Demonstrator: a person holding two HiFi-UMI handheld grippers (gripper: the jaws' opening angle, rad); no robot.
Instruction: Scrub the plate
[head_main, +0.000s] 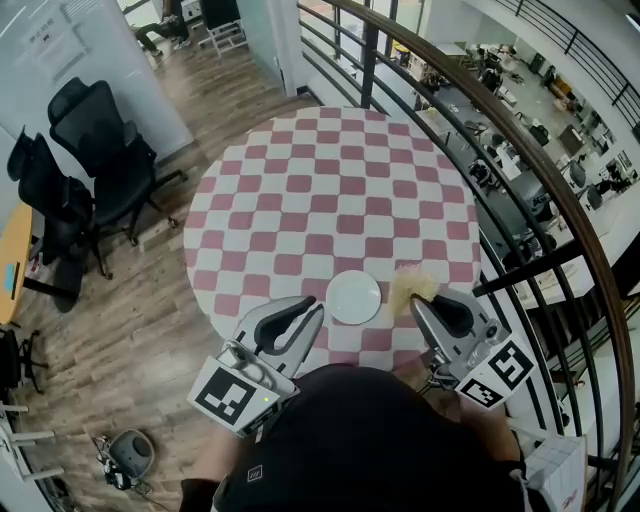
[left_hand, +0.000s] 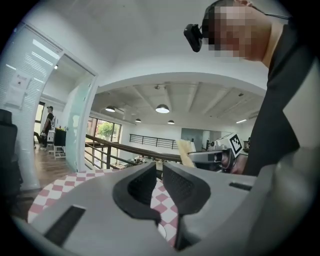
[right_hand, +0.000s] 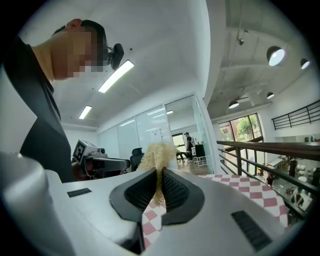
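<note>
Plate (head_main: 354, 297) first: it is small, white and round, and it lies flat on the pink-and-white checked cloth of the round worktop (head_main: 300, 180), close to the edge nearest you. Neither tool touches it.

Your right tool (head_main: 425, 305) sits just to the plate's right, held off the cloth. Its jaws are pressed together on a scrubber (head_main: 412, 283), a pale yellow, fibrous tuft. In the right gripper view you can see the fibres pinched between the two ribbed pads and fanning out above and beyond the fingertips.

Your left tool (head_main: 312, 312) sits just to the plate's left, also off the cloth. Its jaws stand narrow, with only a thin gap between the pads, and nothing is held in that gap; the left gripper view shows only checked cloth through it. The two tools point inward from either side of the plate, and each one's marker cube is back near your body. Both gripper views look out about level across the room, and each shows the other tool opposite it.

Further out, a dark curved railing (head_main: 520, 170) runs past the worktop's right side, with desks on a lower floor beyond it. To the left is a wood floor (head_main: 130, 300), and two black office chairs (head_main: 95, 150) stand well apart from the worktop.
</note>
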